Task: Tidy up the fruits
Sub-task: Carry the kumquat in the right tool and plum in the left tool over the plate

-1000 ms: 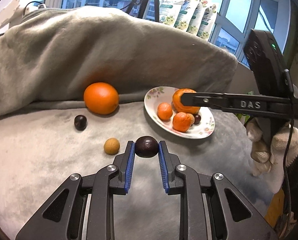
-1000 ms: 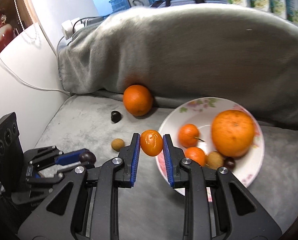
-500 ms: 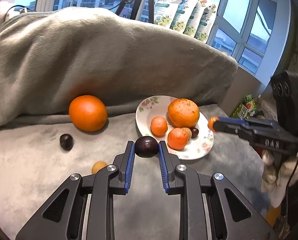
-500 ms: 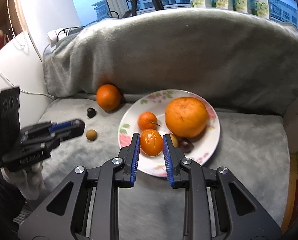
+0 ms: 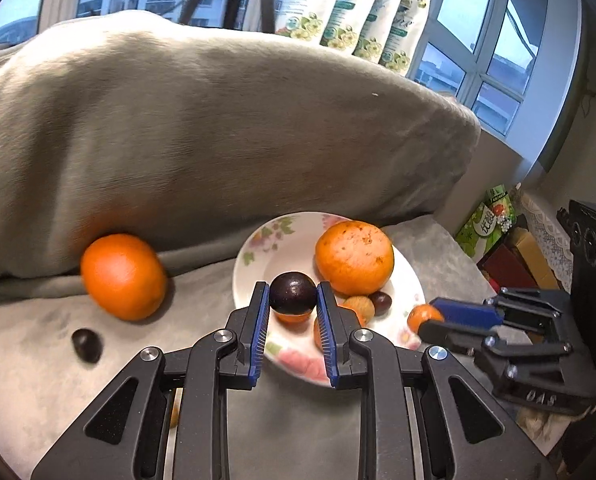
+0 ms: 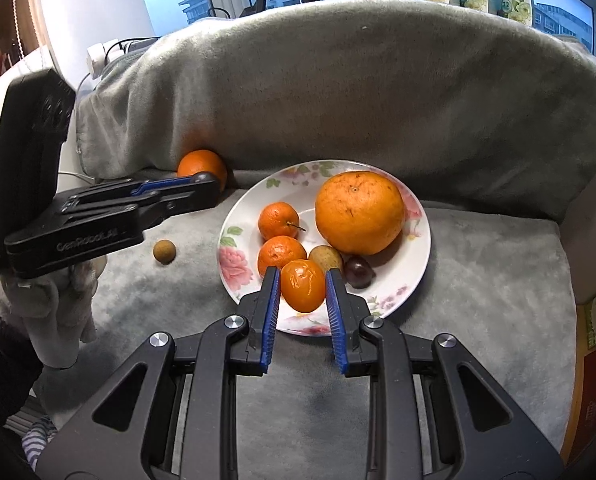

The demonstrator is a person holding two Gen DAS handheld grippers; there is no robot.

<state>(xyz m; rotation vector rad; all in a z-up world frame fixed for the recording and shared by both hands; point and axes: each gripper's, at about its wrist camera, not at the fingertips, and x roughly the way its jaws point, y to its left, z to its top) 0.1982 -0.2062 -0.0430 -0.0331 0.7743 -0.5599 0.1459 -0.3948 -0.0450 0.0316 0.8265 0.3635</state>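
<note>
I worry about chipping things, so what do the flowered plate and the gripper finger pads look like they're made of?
The plate looks like glazed ceramic: glossy white, printed pink flowers, though melamine is possible. The finger pads on the right gripper look like blue ribbed rubber or soft plastic, matte, on black hard-plastic arms.

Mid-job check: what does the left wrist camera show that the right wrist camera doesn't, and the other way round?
Only the left wrist view shows the small dark fruit lying loose on the grey blanket, and the left gripper clamped on a dark plum.

Only the right wrist view shows the loose longan left of the plate, and the whole small mandarin on the plate.

Both show the floral plate, the large orange on it, the loose orange and the right gripper holding a small orange fruit.
</note>
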